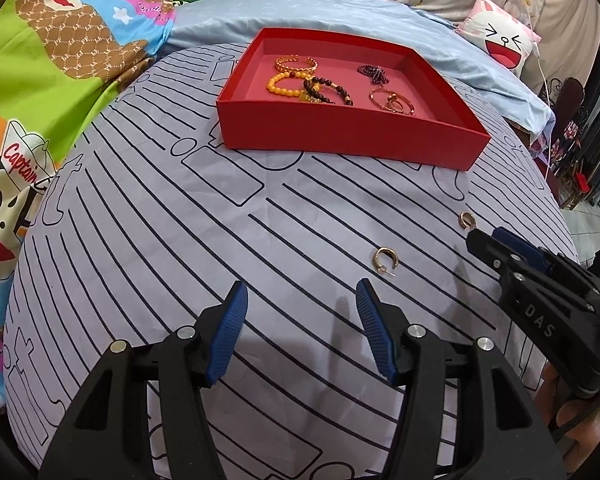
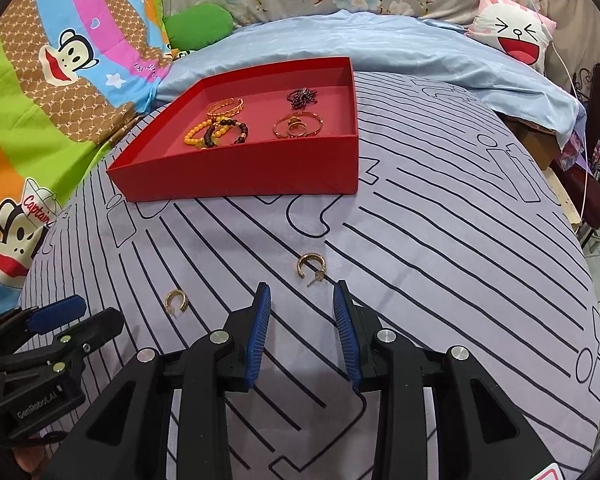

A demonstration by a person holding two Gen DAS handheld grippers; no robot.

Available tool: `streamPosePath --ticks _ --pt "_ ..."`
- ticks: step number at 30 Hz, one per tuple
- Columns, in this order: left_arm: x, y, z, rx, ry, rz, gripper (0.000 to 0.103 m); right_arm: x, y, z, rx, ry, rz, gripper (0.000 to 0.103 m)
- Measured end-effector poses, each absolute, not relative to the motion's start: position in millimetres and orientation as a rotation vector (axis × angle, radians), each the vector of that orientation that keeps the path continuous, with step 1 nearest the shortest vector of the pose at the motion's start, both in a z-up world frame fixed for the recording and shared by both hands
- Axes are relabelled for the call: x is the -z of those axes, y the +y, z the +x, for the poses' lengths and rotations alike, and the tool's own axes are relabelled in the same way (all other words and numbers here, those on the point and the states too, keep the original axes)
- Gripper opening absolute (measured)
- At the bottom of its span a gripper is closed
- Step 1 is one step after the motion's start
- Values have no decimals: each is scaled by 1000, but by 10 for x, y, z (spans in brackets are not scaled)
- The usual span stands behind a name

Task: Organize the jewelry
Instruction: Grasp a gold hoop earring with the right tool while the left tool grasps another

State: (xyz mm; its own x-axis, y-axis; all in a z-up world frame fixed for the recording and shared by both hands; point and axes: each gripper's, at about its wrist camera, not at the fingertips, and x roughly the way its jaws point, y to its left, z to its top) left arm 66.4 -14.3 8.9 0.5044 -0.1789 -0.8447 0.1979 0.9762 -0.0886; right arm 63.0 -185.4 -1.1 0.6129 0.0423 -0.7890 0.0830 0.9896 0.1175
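Left wrist view: left gripper (image 1: 300, 294) jaws apart and empty over the striped cloth (image 1: 140, 240), one gold earring (image 1: 387, 259) just beyond its right finger, red tray (image 1: 340, 136) of bracelets far. Right wrist view: right gripper (image 2: 302, 292) jaws apart and empty, second earring (image 2: 310, 265) just beyond, tray far left.

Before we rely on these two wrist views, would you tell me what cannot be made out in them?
- Red box: in both views its near wall hides the front strip of the floor.
- Ring pile: too small and tangled to count, both views.
- Left gripper: body cut off by the right view's edge.
- Right gripper: left view shows it side-on, so its gap is unreadable there.
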Motion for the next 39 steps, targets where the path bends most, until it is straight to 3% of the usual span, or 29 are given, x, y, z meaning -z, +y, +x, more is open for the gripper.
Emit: streamPosePath --ticks 10,14,36,39 --pt "-15 -148 797 212 1032 15 53 75 -1809 807 31 923 124 30" --pt "-5 -149 826 212 1035 12 53 108 -1787 824 50 928 79 16" --pt "-6 -559 783 288 1025 52 53 -5 -1893 332 54 925 164 16" --pt "38 -589 811 289 1036 61 46 4 -1887 334 55 926 167 16"
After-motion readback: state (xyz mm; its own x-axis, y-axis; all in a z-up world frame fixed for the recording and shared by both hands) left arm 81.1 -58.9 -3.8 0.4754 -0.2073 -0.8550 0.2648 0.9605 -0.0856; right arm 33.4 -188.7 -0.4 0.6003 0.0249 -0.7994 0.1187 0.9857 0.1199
